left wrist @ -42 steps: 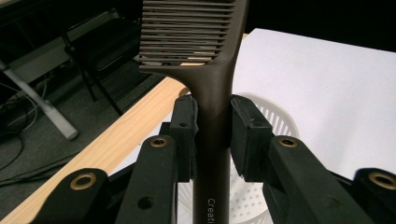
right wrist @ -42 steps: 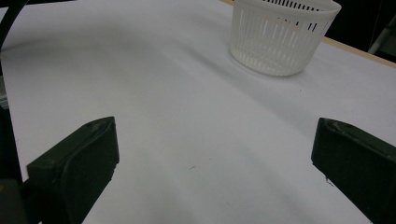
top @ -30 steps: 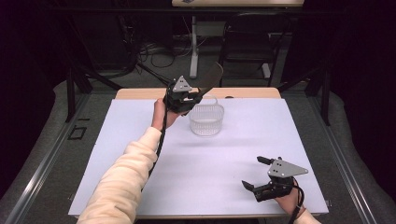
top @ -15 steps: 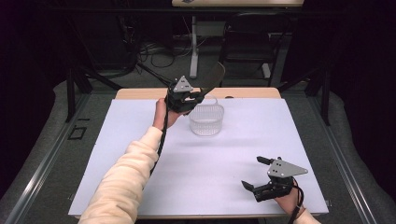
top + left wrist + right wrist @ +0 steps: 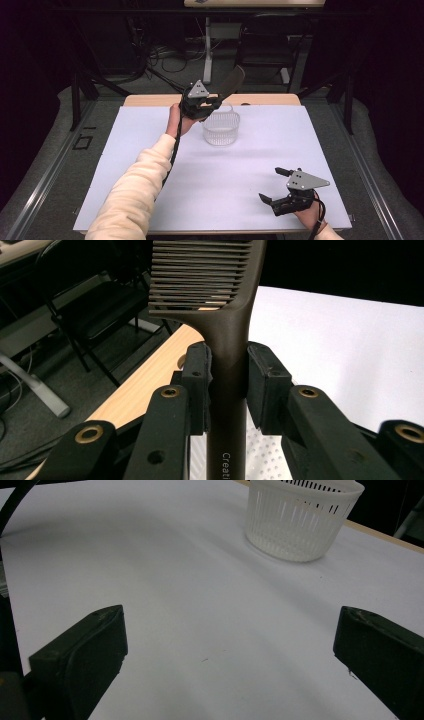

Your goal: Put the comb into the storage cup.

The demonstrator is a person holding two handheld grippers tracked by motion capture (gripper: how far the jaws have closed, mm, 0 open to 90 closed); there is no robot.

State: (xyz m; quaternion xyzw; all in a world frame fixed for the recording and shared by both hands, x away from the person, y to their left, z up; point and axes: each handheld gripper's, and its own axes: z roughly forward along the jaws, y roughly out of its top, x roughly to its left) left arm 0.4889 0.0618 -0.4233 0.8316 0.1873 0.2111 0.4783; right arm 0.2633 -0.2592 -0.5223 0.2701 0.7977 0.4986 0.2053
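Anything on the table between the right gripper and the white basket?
Nothing: in the right gripper view, bare white table runs from the open right gripper to the white basket. The high view agrees.

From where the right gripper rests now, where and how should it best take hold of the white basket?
Probably at the rim of the white basket, from above: it stands upright and open-topped, its slotted wall thin enough for one jaw inside, one outside. Choose the near right side, since the left gripper holds the comb over the far left. The right gripper is open.

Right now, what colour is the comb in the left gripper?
Dark brown comb, clearest in the left gripper view.
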